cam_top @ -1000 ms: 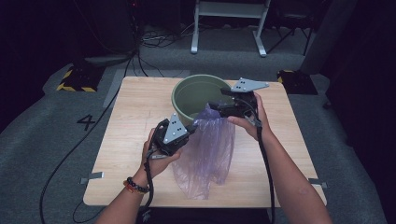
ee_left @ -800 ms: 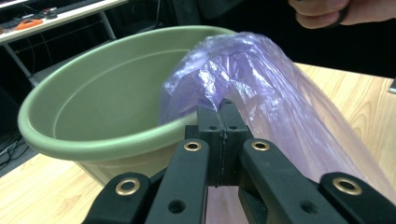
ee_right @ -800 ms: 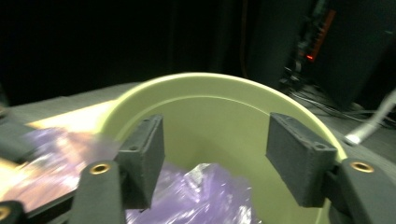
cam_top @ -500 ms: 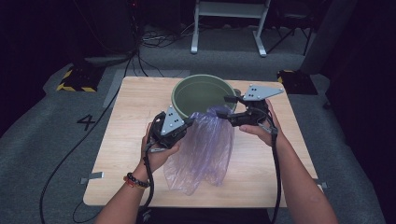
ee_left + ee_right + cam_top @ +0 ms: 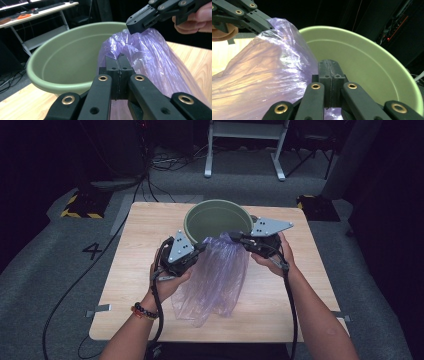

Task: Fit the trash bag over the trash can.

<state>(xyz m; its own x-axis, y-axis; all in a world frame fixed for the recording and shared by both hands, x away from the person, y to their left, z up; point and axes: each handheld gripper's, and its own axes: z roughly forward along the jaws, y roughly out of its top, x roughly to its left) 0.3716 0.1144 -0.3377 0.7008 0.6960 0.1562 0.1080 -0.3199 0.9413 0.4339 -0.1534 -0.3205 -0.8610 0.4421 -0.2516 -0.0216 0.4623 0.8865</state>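
We are seeing one purple plastic bag (image 5: pixel 217 275), one green basin (image 5: pixel 216 218) and two grippers. The left gripper (image 5: pixel 200 248) is pinching the bag's top edge, its jaws pressed together on the film. The right gripper (image 5: pixel 236 237) has just been closing its jaws, and they are now pinching the opposite edge. The bag is hanging below and between both jaws, just beside the basin rim. Everything is resting on one wooden table (image 5: pixel 140 230), standing on grey floor (image 5: pixel 60 270) in a dark room.

Crumpled translucent purple bag (image 5: pixel 218 272), mouth raised
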